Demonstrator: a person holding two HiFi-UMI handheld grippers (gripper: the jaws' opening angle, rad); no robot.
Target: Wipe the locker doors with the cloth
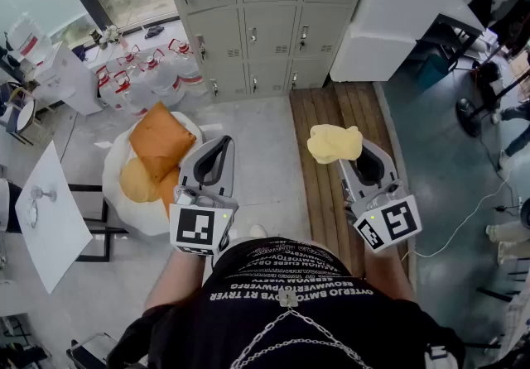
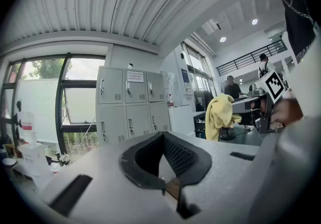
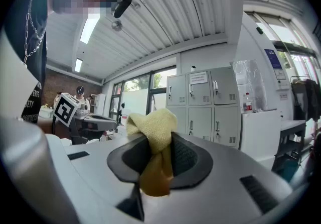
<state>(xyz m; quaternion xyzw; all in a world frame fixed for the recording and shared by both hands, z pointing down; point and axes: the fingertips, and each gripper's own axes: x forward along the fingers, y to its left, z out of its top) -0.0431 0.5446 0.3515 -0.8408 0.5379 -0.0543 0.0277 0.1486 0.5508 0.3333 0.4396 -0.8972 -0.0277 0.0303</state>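
Grey lockers (image 1: 257,11) stand ahead of me against the far wall, their doors closed; they also show in the left gripper view (image 2: 131,105) and the right gripper view (image 3: 205,105). My right gripper (image 1: 358,152) is shut on a yellow cloth (image 1: 334,143), which bunches up between its jaws (image 3: 153,140) and hangs well short of the lockers. The left gripper (image 1: 217,152) is held level beside it, shut with nothing between its jaws (image 2: 165,160). From the left gripper view the cloth (image 2: 220,115) dangles off to the right.
A round white table (image 1: 124,194) with orange cushions (image 1: 159,141) sits at my left. Bagged goods (image 1: 141,78) lie by the window. A white cabinet (image 1: 397,16) stands right of the lockers, with wooden planking (image 1: 331,123) on the floor below. A white board (image 1: 45,218) leans far left.
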